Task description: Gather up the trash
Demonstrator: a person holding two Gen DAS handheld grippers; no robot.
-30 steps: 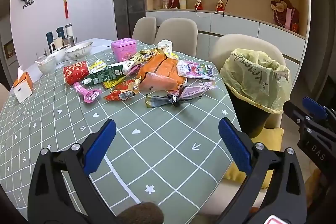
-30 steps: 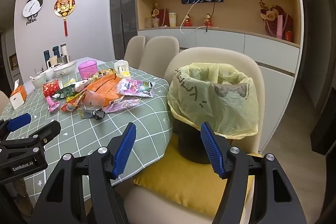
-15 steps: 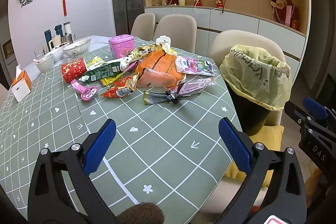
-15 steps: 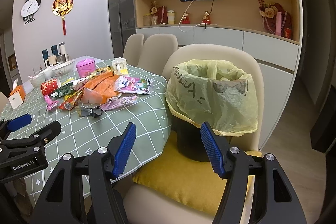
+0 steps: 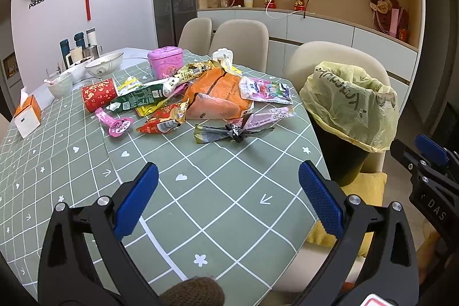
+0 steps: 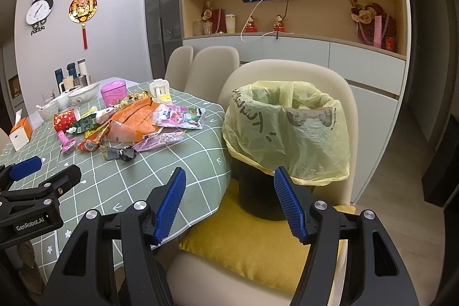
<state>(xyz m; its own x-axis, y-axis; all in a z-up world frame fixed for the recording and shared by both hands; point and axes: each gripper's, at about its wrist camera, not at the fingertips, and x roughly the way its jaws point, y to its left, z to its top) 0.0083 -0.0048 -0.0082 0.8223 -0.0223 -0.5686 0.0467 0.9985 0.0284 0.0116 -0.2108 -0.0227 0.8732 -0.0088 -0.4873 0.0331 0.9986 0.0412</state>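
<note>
A pile of wrappers lies mid-table: an orange bag (image 5: 218, 96), a dark twisted wrapper (image 5: 232, 131), a pink-white pouch (image 5: 265, 91), a red wrapper (image 5: 160, 122), a green packet (image 5: 137, 98). A black bin lined with a yellow bag (image 5: 350, 108) stands on a chair right of the table; it also shows in the right wrist view (image 6: 287, 134). My left gripper (image 5: 228, 200) is open and empty above the near table. My right gripper (image 6: 229, 205) is open and empty in front of the bin, above the yellow cushion (image 6: 252, 243).
A red cup (image 5: 99, 93), pink tin (image 5: 165, 62), pink tag (image 5: 117, 126), bowls (image 5: 104, 65), flasks and an orange tissue box (image 5: 27, 116) sit at the table's left and back. Beige chairs (image 5: 238, 39) stand behind. The green checked tablecloth (image 5: 215, 205) hangs over the near edge.
Both views have shifted slightly; the pile and bin sit a little lower and nearer in the left view. Both grippers stay open and empty.
</note>
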